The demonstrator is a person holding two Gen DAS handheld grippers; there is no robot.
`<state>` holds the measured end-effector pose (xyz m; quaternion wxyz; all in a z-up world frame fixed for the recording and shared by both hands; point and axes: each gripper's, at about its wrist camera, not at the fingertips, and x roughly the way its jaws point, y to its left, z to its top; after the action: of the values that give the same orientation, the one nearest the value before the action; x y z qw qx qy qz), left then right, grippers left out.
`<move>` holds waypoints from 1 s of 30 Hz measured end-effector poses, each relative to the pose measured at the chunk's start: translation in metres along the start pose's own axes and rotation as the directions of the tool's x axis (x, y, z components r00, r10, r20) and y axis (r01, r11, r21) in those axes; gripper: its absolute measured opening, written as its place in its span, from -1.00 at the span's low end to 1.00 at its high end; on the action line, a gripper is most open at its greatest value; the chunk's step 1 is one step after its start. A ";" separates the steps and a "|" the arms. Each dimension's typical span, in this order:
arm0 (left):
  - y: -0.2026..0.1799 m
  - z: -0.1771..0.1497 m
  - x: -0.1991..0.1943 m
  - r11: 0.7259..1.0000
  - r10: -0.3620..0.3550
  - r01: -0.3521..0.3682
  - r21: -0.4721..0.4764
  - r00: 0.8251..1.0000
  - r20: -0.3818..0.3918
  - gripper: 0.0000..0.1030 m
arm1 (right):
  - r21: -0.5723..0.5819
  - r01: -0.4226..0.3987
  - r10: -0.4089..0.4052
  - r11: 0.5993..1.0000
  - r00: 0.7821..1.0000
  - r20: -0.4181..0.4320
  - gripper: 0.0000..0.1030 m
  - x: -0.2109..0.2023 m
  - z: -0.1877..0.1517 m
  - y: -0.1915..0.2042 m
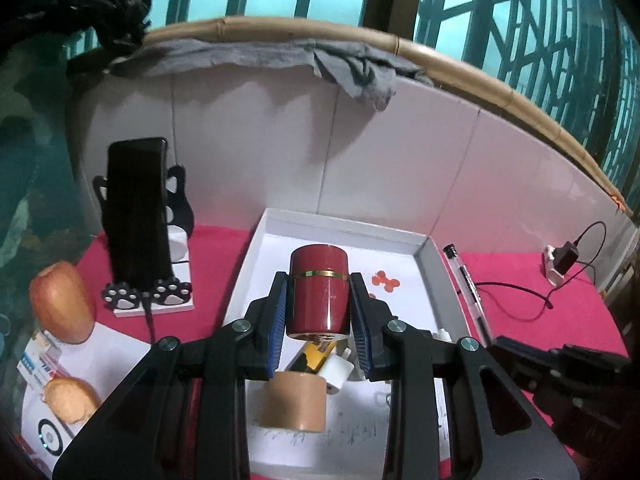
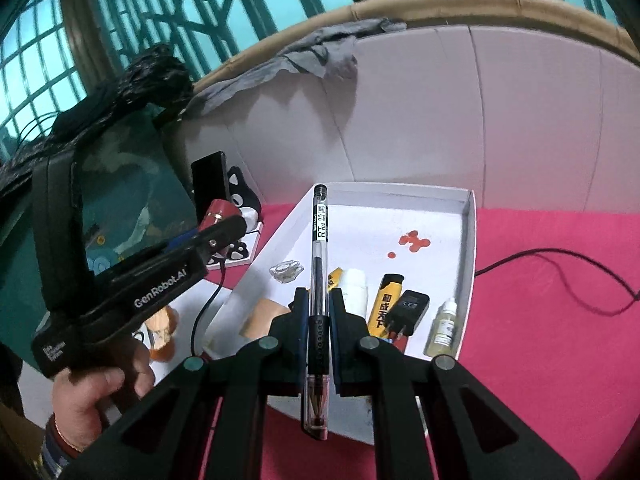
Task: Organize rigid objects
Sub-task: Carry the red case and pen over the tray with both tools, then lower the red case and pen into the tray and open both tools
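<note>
Red cylindrical tin [image 1: 318,290] with gold band, upright, clamped between the left gripper [image 1: 319,312] pads, held over the white tray [image 1: 344,232]. Below it in the tray: tan tape roll [image 1: 294,400], yellow lighter [image 2: 385,306], white bottle [image 2: 356,290], black plug adapter [image 2: 412,308], small dropper bottle [image 2: 442,328], clear clip [image 2: 286,271], red bits [image 2: 414,240]. Right gripper [image 2: 319,336] closed tight on a clear gel pen [image 2: 319,264], pen pointing away over the tray's near edge. Tray sits on pink cloth [image 2: 540,320]. Phone on paw stand [image 1: 138,208], apple [image 1: 62,302] to the left of the tray.
</note>
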<state>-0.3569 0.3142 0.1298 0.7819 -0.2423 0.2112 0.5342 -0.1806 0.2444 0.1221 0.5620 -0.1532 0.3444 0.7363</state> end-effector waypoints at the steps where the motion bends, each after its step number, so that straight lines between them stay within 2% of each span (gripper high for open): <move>1: -0.002 0.001 0.008 1.000 0.002 -0.002 0.000 1.000 -0.018 -0.44 | 0.013 0.007 -0.007 1.000 1.000 -0.004 -0.85 0.004 0.001 -0.002; 6: -0.008 0.000 0.033 1.000 0.016 -0.015 0.017 0.998 -0.065 -0.44 | 0.081 0.027 -0.025 0.996 0.999 -0.029 -0.85 0.024 0.006 -0.013; 14: -0.011 -0.003 0.075 0.998 0.049 -0.043 0.040 0.989 -0.141 -0.44 | 0.121 0.073 -0.066 0.990 0.996 -0.064 -0.85 0.054 0.010 -0.022; 25: -0.008 -0.001 0.098 0.996 0.080 -0.070 0.053 0.977 -0.196 -0.44 | 0.146 0.101 -0.088 0.984 0.991 -0.097 -0.85 0.074 0.011 -0.033; 30: -0.013 -0.002 0.101 0.994 0.094 -0.082 0.070 0.976 -0.195 -0.44 | 0.142 0.104 -0.090 0.984 0.991 -0.103 -0.85 0.081 0.012 -0.029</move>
<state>-0.3108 0.3832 0.0710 0.7397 -0.2605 0.3149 0.5346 -0.1777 0.3151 0.0713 0.5897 -0.1629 0.4166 0.6725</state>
